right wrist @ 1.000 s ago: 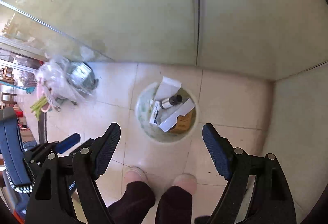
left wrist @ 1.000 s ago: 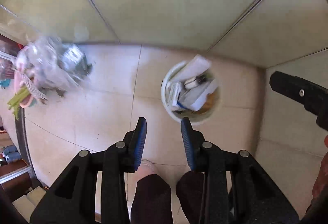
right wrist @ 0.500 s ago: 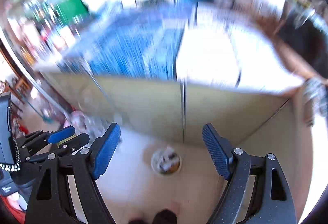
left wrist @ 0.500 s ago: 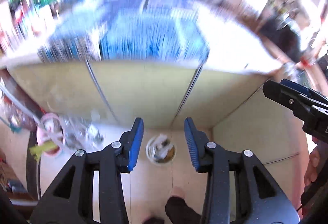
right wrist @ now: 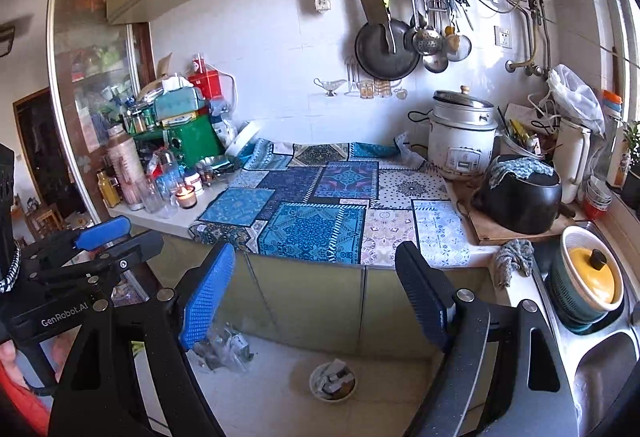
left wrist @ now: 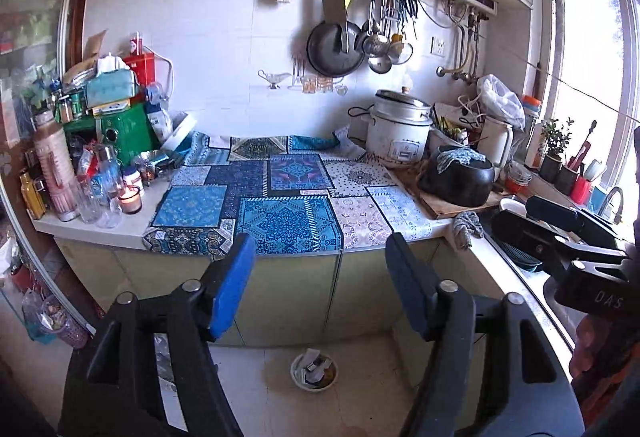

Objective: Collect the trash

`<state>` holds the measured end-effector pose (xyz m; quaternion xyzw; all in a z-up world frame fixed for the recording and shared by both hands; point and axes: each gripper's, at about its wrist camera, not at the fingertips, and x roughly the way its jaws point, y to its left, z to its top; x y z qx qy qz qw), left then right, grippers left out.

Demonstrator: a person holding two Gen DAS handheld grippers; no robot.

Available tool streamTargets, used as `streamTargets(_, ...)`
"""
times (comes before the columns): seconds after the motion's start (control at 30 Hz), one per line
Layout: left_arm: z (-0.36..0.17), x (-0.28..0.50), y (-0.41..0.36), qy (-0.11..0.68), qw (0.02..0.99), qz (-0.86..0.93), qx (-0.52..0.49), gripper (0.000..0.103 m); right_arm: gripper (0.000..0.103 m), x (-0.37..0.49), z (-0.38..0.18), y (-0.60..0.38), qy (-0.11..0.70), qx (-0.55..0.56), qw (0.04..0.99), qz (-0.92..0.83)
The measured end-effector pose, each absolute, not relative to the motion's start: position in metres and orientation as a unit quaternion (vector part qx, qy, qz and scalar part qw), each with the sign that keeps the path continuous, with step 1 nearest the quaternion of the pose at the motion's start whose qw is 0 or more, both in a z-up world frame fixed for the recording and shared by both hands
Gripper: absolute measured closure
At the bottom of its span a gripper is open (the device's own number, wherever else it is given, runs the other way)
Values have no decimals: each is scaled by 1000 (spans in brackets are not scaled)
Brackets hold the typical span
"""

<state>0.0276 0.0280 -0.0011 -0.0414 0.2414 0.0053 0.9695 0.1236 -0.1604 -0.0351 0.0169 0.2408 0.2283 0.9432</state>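
Our left gripper point(left wrist: 320, 279) has just been opening and now stands wide with nothing between its fingers; our right gripper point(right wrist: 316, 291) is just as wide and just as empty. Both hang above the floor in front of the counter.

The task looks far along, we judge — the small white bin point(right wrist: 333, 381) on the floor tiles at the foot of the cabinet doors is already full of cartons and scraps. What may be left is the crumpled clear plastic point(right wrist: 224, 347) on the floor to the bin's left, near the cabinet base.

The worktop point(left wrist: 100, 225) is covered mid-span by a blue patchwork cloth point(left wrist: 280, 205) with no loose litter on it. A rice cooker point(right wrist: 462, 133) stands toward its right end, bottles and a lit candle point(left wrist: 130, 199) crowd the left edge.
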Motion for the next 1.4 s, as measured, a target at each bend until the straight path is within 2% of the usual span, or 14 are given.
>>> streamTargets(0.07, 8, 6, 29, 232, 972, 10, -41, 18, 17, 110, -29, -162, 239, 21, 944, 225)
streamTargets(0.27, 18, -45, 33, 211, 976, 26, -36, 1, 0, 73, -18, -169, 228, 24, 950, 210)
streamTargets(0.67, 19, -78, 35, 210, 976, 33, -44, 1, 0, 42, -12, -155, 220, 20, 952, 213)
streamTargets(1.4, 25, -82, 34, 209, 976, 26, -45, 1, 0, 30, -7, -148, 212, 12, 954, 212)
